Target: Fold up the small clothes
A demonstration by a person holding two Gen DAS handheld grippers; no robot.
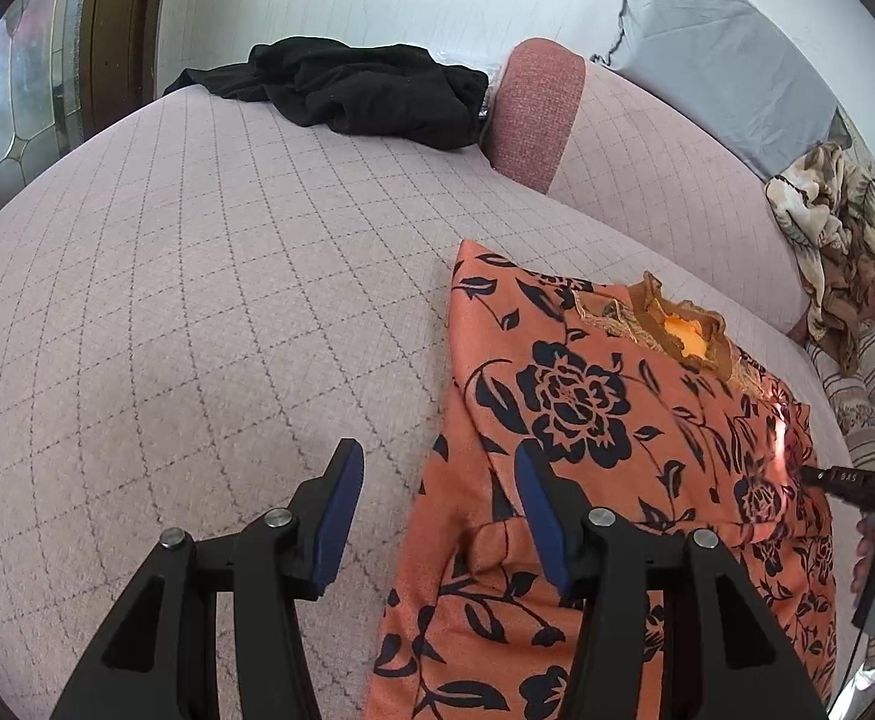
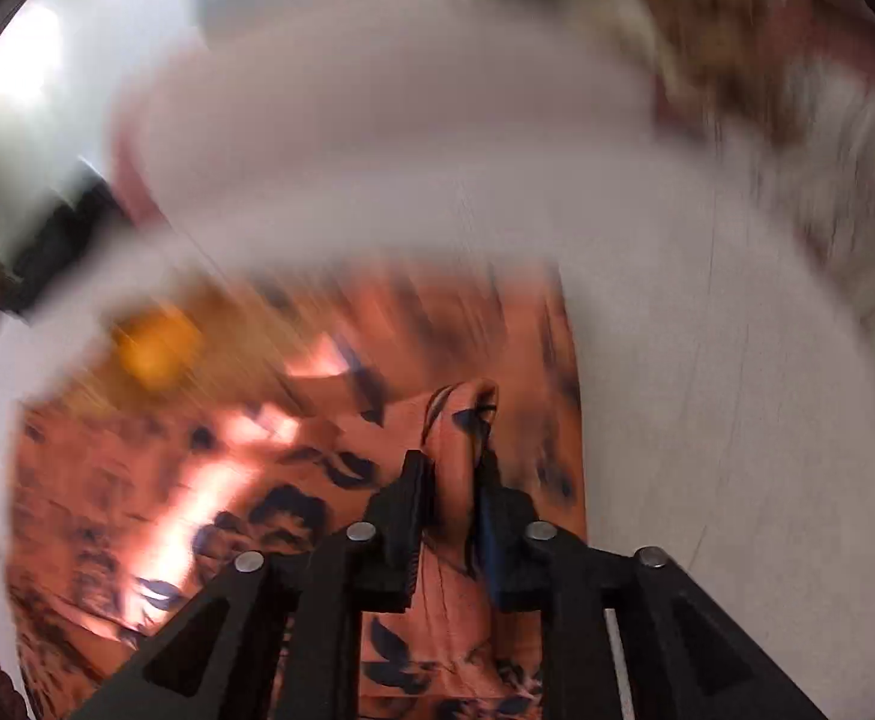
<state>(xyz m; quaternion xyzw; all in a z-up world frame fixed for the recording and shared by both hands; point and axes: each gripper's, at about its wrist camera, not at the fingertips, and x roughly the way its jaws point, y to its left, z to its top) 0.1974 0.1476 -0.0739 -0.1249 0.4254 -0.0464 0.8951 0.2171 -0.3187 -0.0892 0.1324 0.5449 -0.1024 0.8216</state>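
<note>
An orange top with a black flower print (image 1: 617, 432) lies on the pale quilted cover (image 1: 197, 300), its brown collar (image 1: 677, 330) at the far end. My left gripper (image 1: 437, 480) is open and empty above the garment's left edge; its right finger is over the cloth, its left finger over the cover. The right wrist view is blurred by motion. My right gripper (image 2: 452, 468) is shut on a bunched fold of the orange top (image 2: 455, 420) near its right edge. The right gripper also shows in the left wrist view (image 1: 845, 480) at the garment's right side.
A black garment (image 1: 347, 90) lies crumpled at the far end of the cover. A pink cushion (image 1: 533, 114) stands beside it. A beige patterned blanket (image 1: 833, 228) is heaped at the far right. A grey cloth (image 1: 725, 54) hangs on the wall behind.
</note>
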